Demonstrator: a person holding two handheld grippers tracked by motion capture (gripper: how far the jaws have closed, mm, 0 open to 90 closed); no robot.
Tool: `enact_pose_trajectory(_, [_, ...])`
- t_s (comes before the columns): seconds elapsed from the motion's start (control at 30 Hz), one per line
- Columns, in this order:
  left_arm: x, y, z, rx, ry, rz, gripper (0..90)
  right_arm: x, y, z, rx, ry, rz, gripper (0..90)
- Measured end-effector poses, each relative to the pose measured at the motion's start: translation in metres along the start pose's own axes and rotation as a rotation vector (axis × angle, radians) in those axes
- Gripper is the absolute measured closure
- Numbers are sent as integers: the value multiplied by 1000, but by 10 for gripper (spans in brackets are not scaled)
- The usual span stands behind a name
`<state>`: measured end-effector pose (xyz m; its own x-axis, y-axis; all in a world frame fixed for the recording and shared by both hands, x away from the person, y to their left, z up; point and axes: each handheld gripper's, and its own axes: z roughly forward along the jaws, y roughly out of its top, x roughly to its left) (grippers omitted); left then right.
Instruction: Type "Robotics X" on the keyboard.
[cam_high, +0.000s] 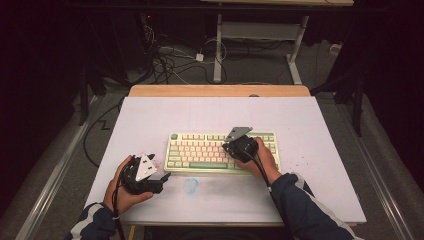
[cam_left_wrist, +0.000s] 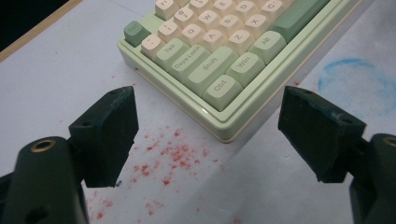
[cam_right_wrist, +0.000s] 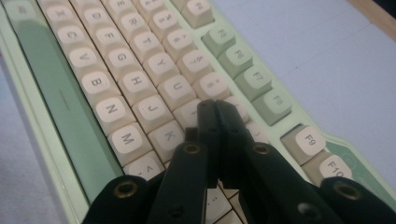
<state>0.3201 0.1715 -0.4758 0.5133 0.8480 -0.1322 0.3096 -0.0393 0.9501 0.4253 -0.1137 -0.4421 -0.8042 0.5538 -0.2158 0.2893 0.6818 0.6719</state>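
White tabletop: right hand-held gripper (cam_right_wrist: 217, 109), pressed together, tips onto keyboard (cam_high: 200, 150); left hand-held gripper (cam_left_wrist: 208, 135) rests spread.

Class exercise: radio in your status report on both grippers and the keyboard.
Left gripper open, off the keyboard near its Ctrl corner. Right gripper shut, tips down on the keys. Red specks on the table, nothing blocking.
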Motion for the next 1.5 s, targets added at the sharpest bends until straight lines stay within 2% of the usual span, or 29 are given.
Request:
enact_pose_trajectory(0.23, [-1,1,1,-1,5,-1,188,-1,0,-16,-69,-9,21,875])
enact_pose_trajectory(0.27, [-1,1,1,-1,4,-2,188,-1,0,-19,-78,-13,13,865])
enact_pose_trajectory(0.43, [-1,1,3,8,-5,2,188,-2,-2,-35,-145,-19,42,821])
enact_pose_trajectory(0.53, [-2,1,4,10,-13,4,188,-3,-4,-45,-182,-14,50,770])
enact_pose_trajectory(0.63, [-2,1,6,17,-15,9,188,-5,-7,-54,-219,-24,41,691])
enact_pose_trajectory(0.73, [-2,2,6,14,-17,4,188,-6,-11,-62,-250,-34,53,598])
enact_pose_trajectory(0.8, [-2,3,6,11,-19,5,188,-7,-15,-67,-256,-62,57,545])
enact_pose_trajectory(0.87, [-2,3,6,9,-14,6,189,-9,-20,-72,-275,-61,66,500])
enact_pose_trajectory(1.0, [-1,6,4,3,-14,-3,192,-10,-30,-83,-309,-98,65,403])
enact_pose_trajectory(1.2, [-2,9,3,-5,-12,-1,203,-6,-46,-97,-334,-167,71,282])
enact_pose_trajectory(1.33, [-3,11,3,-9,-26,-16,244,-2,-60,-103,-343,-199,84,225])
enact_pose_trajectory(1.5, [-4,13,1,-14,-28,-18,285,3,-76,-111,-332,-244,107,221])
